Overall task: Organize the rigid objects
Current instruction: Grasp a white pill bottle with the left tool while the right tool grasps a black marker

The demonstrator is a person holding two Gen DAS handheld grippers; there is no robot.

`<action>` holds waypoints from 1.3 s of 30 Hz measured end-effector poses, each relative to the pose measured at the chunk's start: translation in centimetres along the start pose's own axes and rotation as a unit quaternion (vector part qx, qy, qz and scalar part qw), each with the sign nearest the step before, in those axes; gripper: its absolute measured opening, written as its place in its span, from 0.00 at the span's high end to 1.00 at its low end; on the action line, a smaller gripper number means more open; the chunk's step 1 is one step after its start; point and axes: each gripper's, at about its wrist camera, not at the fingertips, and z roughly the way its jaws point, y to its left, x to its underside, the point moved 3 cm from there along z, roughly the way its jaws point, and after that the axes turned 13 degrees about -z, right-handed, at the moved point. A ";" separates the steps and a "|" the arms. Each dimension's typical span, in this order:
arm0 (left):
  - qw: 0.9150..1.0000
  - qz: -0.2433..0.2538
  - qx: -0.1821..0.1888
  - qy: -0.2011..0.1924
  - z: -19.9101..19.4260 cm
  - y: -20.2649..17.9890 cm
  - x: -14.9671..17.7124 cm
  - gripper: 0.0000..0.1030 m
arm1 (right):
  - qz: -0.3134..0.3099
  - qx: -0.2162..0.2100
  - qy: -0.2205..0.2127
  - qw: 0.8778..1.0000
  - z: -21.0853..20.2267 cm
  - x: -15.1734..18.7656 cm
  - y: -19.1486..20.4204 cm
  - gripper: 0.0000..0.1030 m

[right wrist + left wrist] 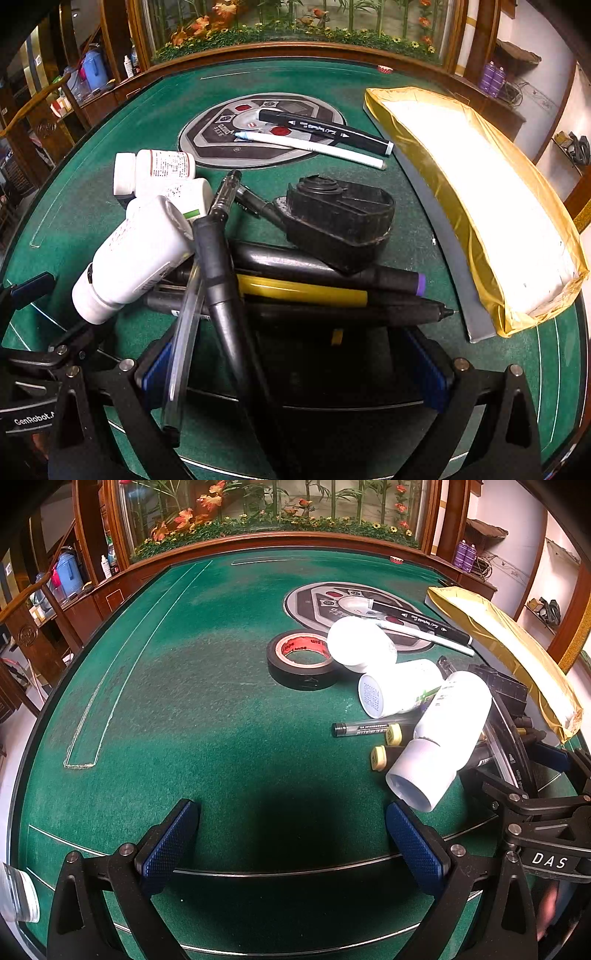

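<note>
Three white bottles lie in a heap on the green table; the nearest [441, 738] also shows in the right wrist view [136, 254]. A black tape roll [301, 661] lies left of them. A pile of pens and markers [303, 291] lies with a black holder [340, 218]. My left gripper [291, 834] is open and empty over bare felt, left of the bottles. My right gripper [295, 362] is open, its pads either side of the pen pile; a black pen [225, 295] and a clear pen [184, 332] lean over its left finger.
A gold-wrapped package [480, 192] on a grey board lies at the right. A black marker [325, 131] and a white pen [310, 146] rest on the round centre panel [221, 144]. A lead tube [364, 728] and two yellow erasers [386, 744] lie by the bottles.
</note>
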 end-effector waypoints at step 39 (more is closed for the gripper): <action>0.992 0.095 0.082 0.005 -1.0 -6.9 -2.6 0.65 | -0.087 -0.229 -0.032 0.969 -5.2 4.4 -3.7 0.68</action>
